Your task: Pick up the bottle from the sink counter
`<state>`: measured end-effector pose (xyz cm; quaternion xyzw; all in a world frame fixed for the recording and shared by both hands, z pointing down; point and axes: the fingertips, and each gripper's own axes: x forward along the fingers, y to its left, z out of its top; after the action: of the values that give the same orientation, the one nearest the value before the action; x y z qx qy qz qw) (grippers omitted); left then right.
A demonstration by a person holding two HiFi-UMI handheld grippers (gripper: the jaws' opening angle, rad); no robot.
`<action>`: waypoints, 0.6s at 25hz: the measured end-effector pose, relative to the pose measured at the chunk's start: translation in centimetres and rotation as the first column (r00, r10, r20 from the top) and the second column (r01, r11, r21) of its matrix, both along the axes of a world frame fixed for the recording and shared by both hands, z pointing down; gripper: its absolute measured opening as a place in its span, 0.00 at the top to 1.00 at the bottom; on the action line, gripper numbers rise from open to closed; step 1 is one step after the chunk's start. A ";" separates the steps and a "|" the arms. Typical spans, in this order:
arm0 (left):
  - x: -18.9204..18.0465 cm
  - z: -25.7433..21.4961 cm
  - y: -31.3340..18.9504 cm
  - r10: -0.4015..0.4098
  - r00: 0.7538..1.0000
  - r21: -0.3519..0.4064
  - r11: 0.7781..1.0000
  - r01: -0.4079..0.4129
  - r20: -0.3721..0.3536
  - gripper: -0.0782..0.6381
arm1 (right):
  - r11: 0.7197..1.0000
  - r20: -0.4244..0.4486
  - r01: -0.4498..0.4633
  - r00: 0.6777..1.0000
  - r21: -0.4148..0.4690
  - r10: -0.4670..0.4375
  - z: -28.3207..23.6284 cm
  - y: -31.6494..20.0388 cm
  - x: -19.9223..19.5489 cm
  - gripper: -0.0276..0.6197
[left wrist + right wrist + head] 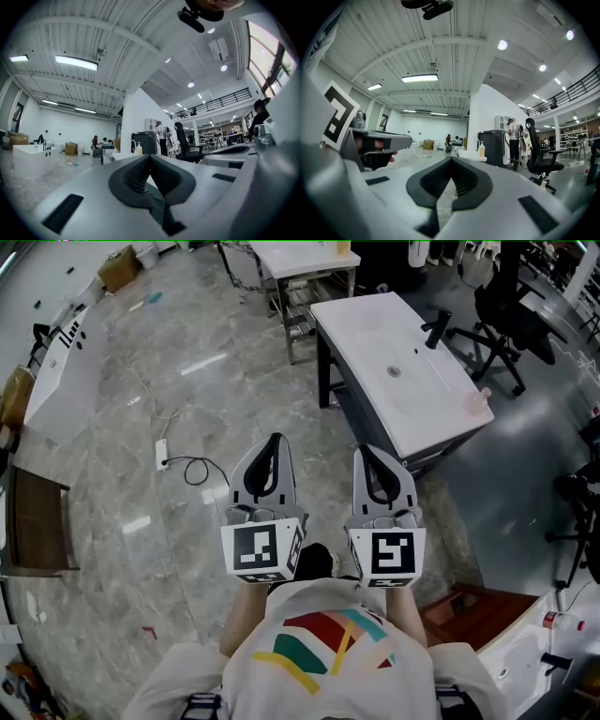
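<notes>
A white sink counter (375,324) with a black tap (436,330) stands ahead and to the right. Near its right end lies a small pale pink bottle (478,401); the right gripper view catches it low on the right (543,183), just above the gripper's body. My left gripper (274,439) and right gripper (364,450) are held side by side at chest height, well short of the counter, pointing forward. Both are shut with nothing between the pads (150,157) (451,159).
A second white table (300,259) with a yellowish pump bottle (481,149) stands farther ahead. A black office chair (502,320) sits to the right of the counter. A cable and power strip (164,456) lie on the marble floor to the left.
</notes>
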<state>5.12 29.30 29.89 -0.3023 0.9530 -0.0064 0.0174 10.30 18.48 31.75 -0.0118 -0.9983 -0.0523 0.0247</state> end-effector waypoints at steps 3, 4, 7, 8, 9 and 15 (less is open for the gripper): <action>-0.4 -0.6 -0.9 0.002 1.000 0.017 1.000 -0.003 0.017 0.87 | 1.000 0.010 0.001 1.000 0.016 -0.002 -0.4 -0.9 -0.3 0.94; -0.5 -0.8 -1.1 0.003 1.000 0.023 1.000 -0.004 0.022 0.87 | 1.000 0.014 -0.001 1.000 0.014 0.001 -0.5 -1.3 -0.3 0.94; -0.8 -1.2 -1.9 0.010 0.999 0.035 0.999 -0.011 0.031 0.87 | 1.000 0.024 -0.009 1.000 0.012 0.009 -0.8 -2.1 -0.4 0.94; -0.9 -1.2 -2.1 0.014 0.999 0.038 0.999 -0.015 0.033 0.87 | 1.000 0.025 -0.011 1.000 0.013 0.010 -0.8 -2.3 -0.5 0.94; -1.1 -1.1 -2.3 0.018 0.999 0.041 0.999 -0.019 0.034 0.87 | 1.000 0.026 -0.011 1.000 0.014 0.011 -0.7 -2.4 -0.6 0.94; -3.4 -1.0 -3.9 0.050 0.998 0.054 0.997 -0.052 0.039 0.87 | 0.999 0.046 -0.021 0.999 0.034 0.019 -1.3 -3.1 -2.4 0.94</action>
<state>1.70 25.37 28.90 -0.3259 0.9443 0.0144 0.0438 7.91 15.39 30.48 -0.0001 -0.9976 -0.0697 0.0028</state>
